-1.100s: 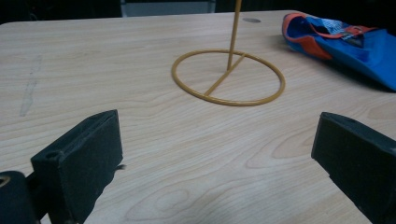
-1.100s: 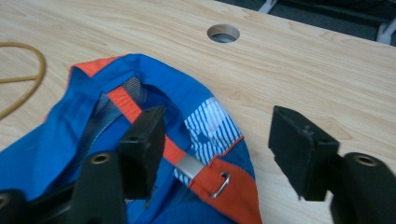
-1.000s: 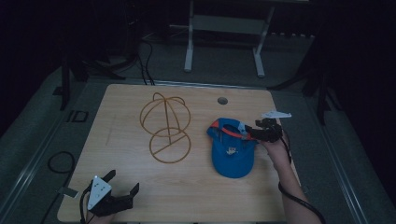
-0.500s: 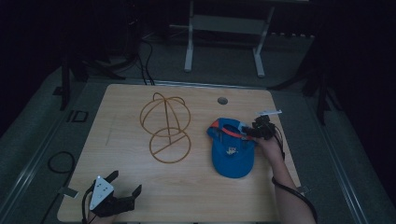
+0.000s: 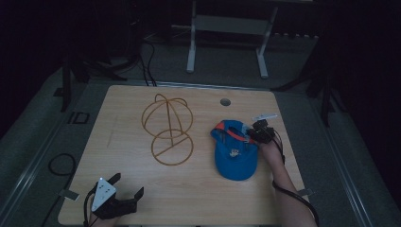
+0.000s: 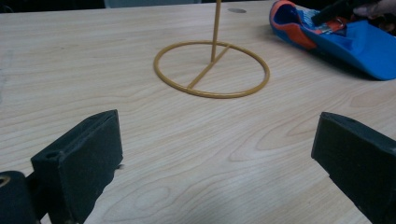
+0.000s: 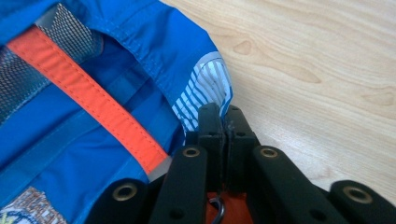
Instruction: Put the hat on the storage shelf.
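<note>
I see my right tool (image 5: 254,135) at the back edge of the blue cap (image 5: 235,156), on the right side of the worktop (image 5: 198,189). Its jaws have just been closing, and now they sit pressed together with a thin bit of the cap's cloth pinched between them. In the right gripper view, that right tool (image 7: 223,122) bites the cap (image 7: 140,56) by the striped white patch, close to the orange strap (image 7: 88,98). The cap lies flat on the wood, open side up, with its brim toward me. My hand (image 5: 269,150) sits just beside the cap on its right. My left tool (image 5: 124,188) rests at the near left corner of the worktop, well apart from the cap. Its jaws stand wide open and nothing is between them. In the left gripper view I see bare wood between the two black pads (image 6: 81,154). A yellow wire stand (image 5: 168,126) is upright near the middle of the worktop, between my two tools. Its round base (image 6: 212,70) lies flat on the wood, and its top is shaped like a head. The cap is near the stand but not touching it
</note>
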